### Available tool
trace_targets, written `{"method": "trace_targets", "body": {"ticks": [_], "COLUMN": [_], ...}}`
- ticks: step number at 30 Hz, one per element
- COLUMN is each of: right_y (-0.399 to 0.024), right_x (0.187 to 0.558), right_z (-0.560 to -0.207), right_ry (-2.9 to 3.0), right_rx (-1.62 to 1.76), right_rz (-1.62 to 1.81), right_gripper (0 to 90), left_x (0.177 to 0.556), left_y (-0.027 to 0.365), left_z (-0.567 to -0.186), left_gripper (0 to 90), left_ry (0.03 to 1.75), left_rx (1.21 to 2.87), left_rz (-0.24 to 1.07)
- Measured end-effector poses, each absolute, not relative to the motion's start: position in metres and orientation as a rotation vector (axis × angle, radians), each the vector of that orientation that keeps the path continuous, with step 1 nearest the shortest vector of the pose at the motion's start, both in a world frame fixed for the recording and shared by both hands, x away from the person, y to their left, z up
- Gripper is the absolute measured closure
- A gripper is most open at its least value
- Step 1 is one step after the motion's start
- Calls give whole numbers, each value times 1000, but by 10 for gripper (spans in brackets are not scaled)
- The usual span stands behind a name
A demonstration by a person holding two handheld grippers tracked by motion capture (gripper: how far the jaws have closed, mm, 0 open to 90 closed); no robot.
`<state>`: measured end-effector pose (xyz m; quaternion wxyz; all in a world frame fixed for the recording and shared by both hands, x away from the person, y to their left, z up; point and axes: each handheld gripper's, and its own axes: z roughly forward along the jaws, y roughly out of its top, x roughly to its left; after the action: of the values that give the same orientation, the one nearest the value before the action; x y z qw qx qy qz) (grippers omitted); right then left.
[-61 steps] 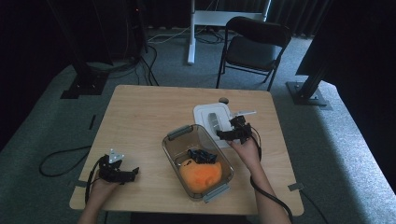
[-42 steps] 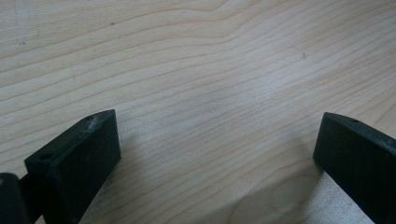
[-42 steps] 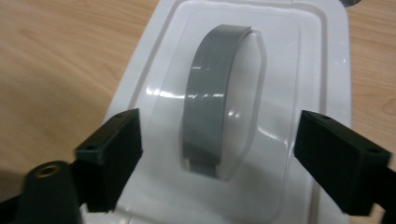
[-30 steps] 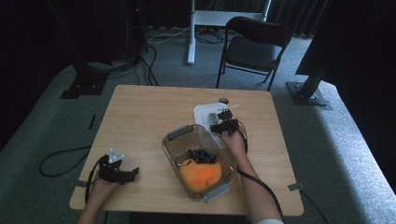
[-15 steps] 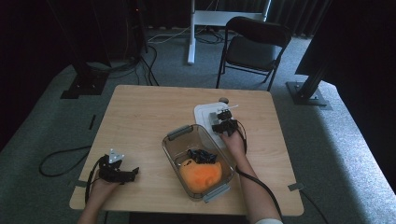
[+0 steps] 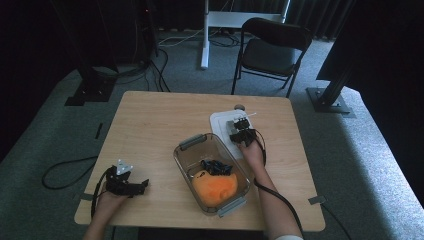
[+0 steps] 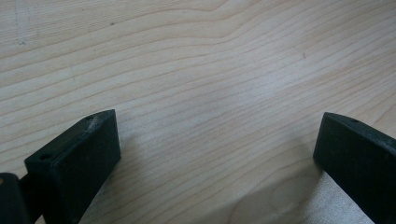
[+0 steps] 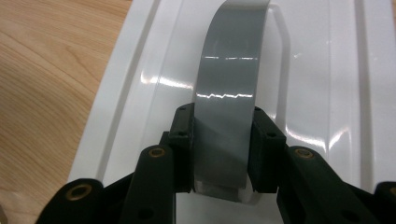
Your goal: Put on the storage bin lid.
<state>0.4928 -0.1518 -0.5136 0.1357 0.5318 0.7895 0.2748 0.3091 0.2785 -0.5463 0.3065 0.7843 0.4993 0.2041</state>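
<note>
A white lid [image 6: 221, 123] lies flat on the wooden table [image 6: 150, 130], just beyond a clear container [image 6: 182, 159]. The container holds an orange lump [image 6: 215, 186] and a small black item [image 6: 214, 166]. My right gripper [image 6: 239, 127] rests on the lid. In the right gripper view this gripper [image 8: 223, 140] is shut on the lid's grey strap handle [image 8: 232, 65], with the glossy white lid [image 8: 317, 74] beneath. My left gripper [image 6: 141, 184] sits near the table's front left corner. In the left gripper view it [image 7: 217, 154] stands open over bare wood.
A small round knob [image 6: 239, 106] and a thin white stick [image 6: 250, 115] lie by the lid's far edge. A black folding chair [image 6: 272, 47] stands beyond the table. A cable [image 6: 65, 172] loops on the floor at left.
My right gripper moved from the lid's right side up and left onto the grey handle, where it now stays. The left gripper has not moved.
</note>
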Motion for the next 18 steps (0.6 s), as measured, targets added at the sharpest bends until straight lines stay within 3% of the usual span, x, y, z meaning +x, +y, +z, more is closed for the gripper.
{"method": "trace_targets", "body": {"ticks": [18], "right_y": [-185], "right_x": [475], "right_z": [-486], "right_ry": [2202], "right_rx": [1553], "right_rz": [847], "right_gripper": [674], "left_x": [309], "left_y": [278], "left_z": [-546], "left_gripper": [10], "left_ry": [1321], "left_rx": [2075], "left_rz": [540]}}
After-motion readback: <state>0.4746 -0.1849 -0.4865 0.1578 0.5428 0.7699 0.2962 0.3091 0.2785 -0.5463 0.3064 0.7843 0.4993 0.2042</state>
